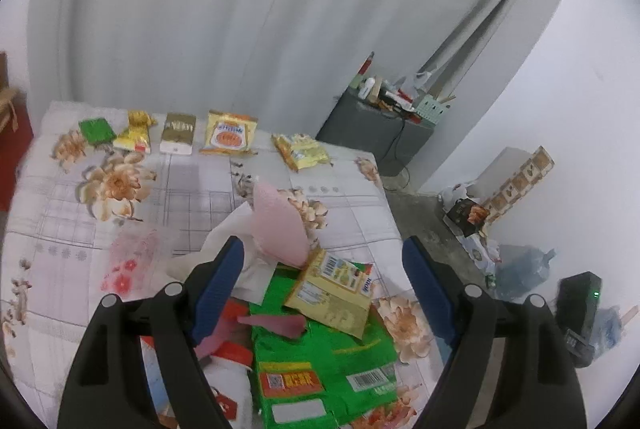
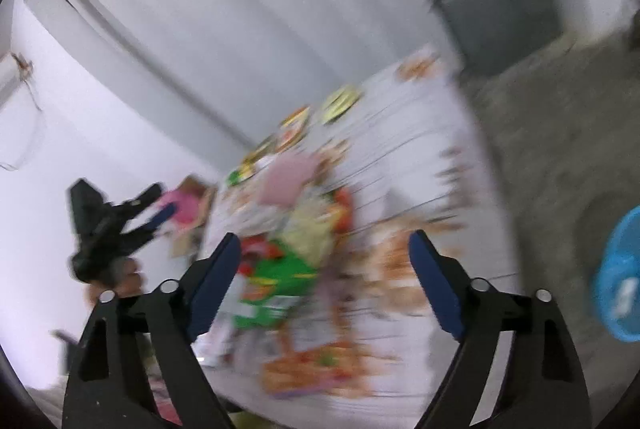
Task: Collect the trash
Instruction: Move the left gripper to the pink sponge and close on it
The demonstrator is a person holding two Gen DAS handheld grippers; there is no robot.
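Item: heap of empty snack wrappers on a floral-covered counter; both claws apart and empty.

Left claw (image 1: 324, 269): jaws spread wide, nothing between the pads, angled down over the heap at lower centre of the left wrist view. Directly under it: a pink paper cone (image 1: 280, 225), white tissue (image 1: 236, 229), a yellow sachet (image 1: 336, 293) and a large green wrapper (image 1: 324, 361), overlapping. All judged light, thin, crinkly and slippery; best pinched at a raised edge or crumpled fold, the green wrapper at its free border. A row of five packets (image 1: 228, 137) lies along the far edge, upper left of centre. Right claw (image 2: 324, 269): jaws likewise apart and empty, tilted down at the same heap; that view is heavily blurred. A blue basket (image 2: 620, 277) shows on the floor at right edge.
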